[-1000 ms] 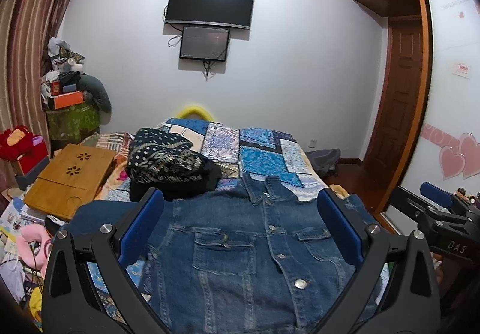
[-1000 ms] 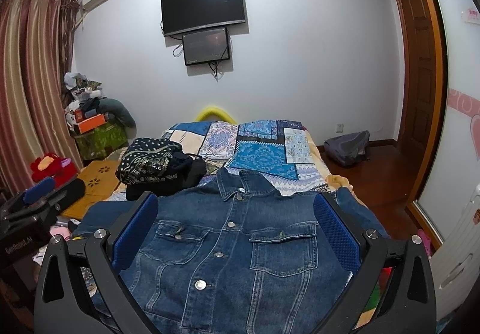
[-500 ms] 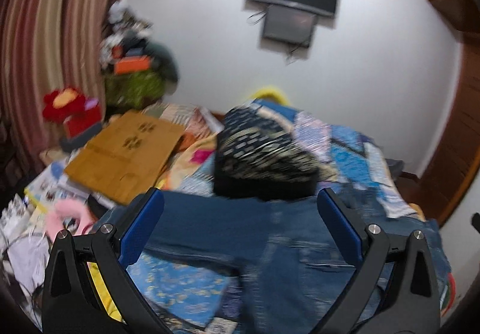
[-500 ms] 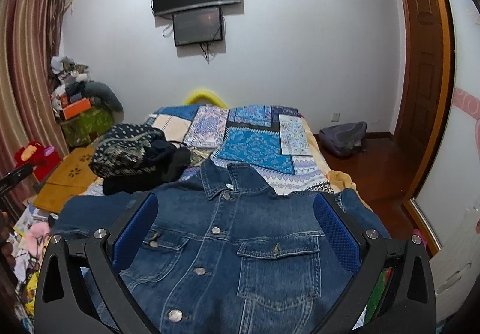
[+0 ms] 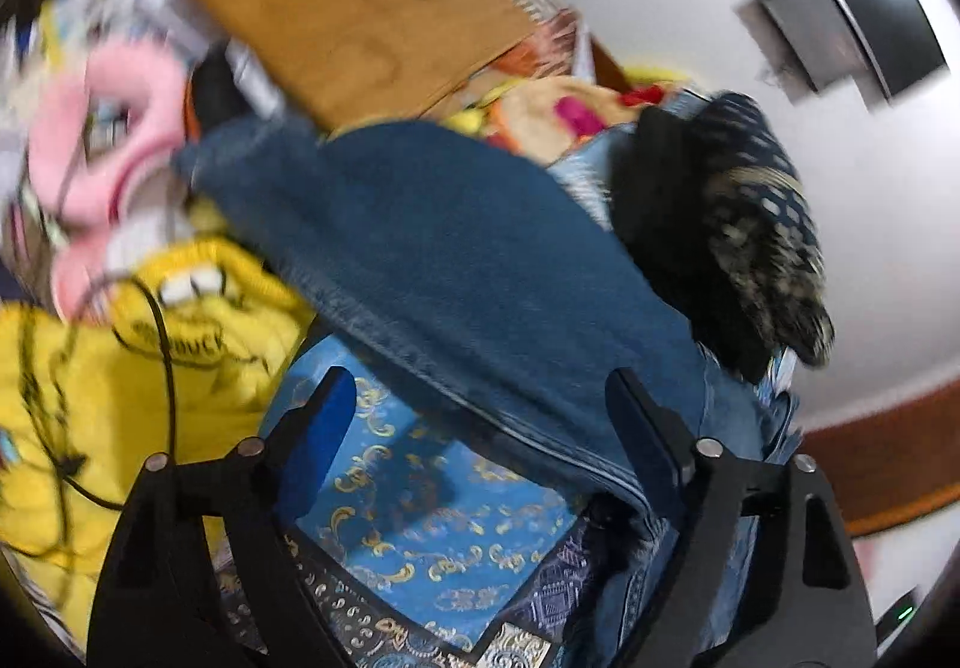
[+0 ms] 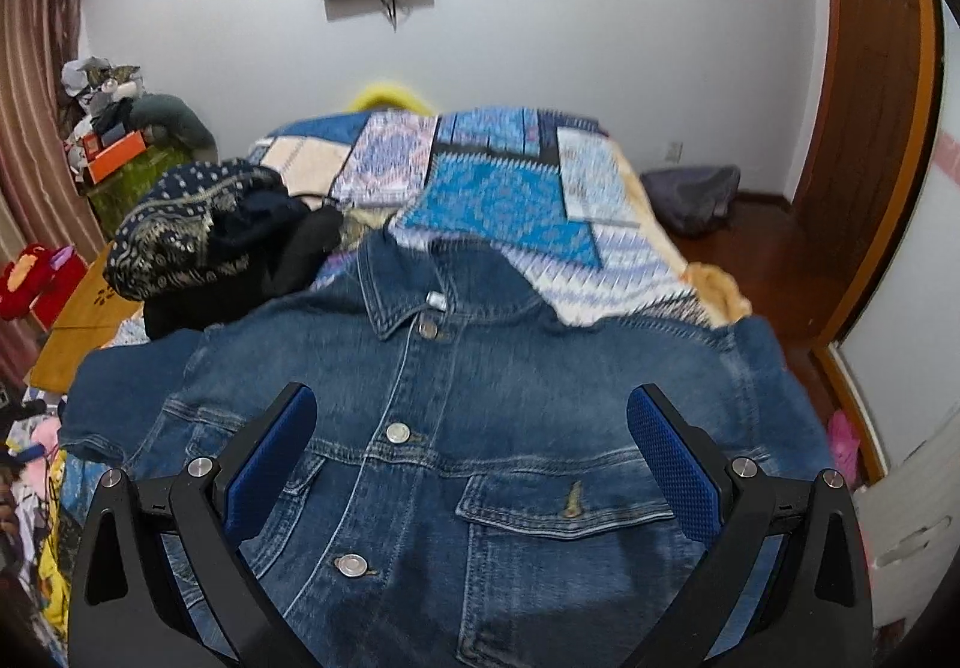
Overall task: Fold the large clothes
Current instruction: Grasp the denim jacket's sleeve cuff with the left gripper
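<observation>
A blue denim jacket (image 6: 480,368) lies face up and buttoned on the patchwork bedspread (image 6: 498,188), collar toward the far wall. My right gripper (image 6: 473,392) hangs open just above its chest, over the button placket, with nothing gripped. In the blurred, rolled left wrist view, the jacket's left sleeve (image 5: 450,248) runs slantwise over the blue gold-patterned bedspread (image 5: 432,518). My left gripper (image 5: 477,377) straddles the sleeve's lower seam; its jaws are closing, the cloth lies between them, and the pads do not press on it.
A dark patterned clothes pile (image 6: 198,230) sits beside the jacket's left shoulder. Left of the bed lie a wooden lap desk (image 5: 360,8), a yellow plush (image 5: 120,368) and a pink plush (image 5: 120,128). A grey bag (image 6: 690,194) rests on the floor by the wooden door (image 6: 864,128).
The left gripper swung left and down to the sleeve, rolling over, and its jaws narrowed. The right gripper moved forward and down, closer over the jacket's chest.
</observation>
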Demonstrator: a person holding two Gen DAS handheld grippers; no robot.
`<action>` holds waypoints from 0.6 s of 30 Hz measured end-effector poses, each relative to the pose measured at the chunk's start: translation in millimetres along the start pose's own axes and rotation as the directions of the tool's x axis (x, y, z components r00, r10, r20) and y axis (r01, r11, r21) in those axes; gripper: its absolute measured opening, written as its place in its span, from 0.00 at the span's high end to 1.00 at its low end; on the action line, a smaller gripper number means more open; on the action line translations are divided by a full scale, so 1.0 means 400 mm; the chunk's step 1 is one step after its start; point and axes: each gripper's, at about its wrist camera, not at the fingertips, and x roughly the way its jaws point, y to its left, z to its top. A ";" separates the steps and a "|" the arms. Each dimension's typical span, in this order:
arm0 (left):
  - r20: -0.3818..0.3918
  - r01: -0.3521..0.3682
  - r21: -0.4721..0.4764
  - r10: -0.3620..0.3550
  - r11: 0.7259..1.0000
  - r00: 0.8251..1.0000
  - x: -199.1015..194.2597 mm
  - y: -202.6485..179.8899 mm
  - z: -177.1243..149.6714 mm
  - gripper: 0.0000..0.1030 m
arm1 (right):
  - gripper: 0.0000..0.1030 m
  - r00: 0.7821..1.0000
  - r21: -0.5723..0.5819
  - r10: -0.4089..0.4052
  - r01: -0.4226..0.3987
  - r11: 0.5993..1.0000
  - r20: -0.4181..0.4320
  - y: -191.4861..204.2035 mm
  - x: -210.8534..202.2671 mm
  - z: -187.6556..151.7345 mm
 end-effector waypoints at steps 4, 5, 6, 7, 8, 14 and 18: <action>-0.036 0.000 -0.088 -0.003 0.996 0.999 0.058 0.056 0.010 0.39 | 0.00 0.999 0.003 0.011 -0.010 1.000 -0.036 0.007 0.035 -0.002; -0.029 -0.014 -0.094 0.011 0.995 1.000 0.069 0.065 0.014 0.41 | 0.00 0.999 0.003 0.014 -0.013 1.000 -0.041 0.009 0.046 0.001; -0.022 -0.025 -0.097 0.023 0.995 1.000 0.078 0.070 0.020 0.44 | 0.00 0.999 0.002 0.016 -0.016 1.000 -0.046 0.011 0.052 0.002; -0.018 -0.030 -0.099 0.028 0.995 0.999 0.085 0.071 0.024 0.46 | 0.00 0.998 0.000 0.017 -0.017 1.000 -0.054 0.012 0.055 0.000; -0.012 -0.034 -0.100 0.033 0.994 0.999 0.092 0.071 0.028 0.48 | 0.00 0.998 -0.001 0.018 -0.018 1.000 -0.058 0.014 0.061 0.001; 0.064 -0.154 -0.009 0.154 0.988 0.986 0.103 0.029 0.054 0.78 | 0.00 0.997 -0.015 0.019 -0.020 1.000 -0.069 0.019 0.072 0.003; 0.162 -0.237 0.094 0.220 0.967 0.962 0.079 -0.039 0.064 0.90 | 0.00 0.998 -0.022 0.022 -0.023 0.999 -0.060 0.017 0.062 0.005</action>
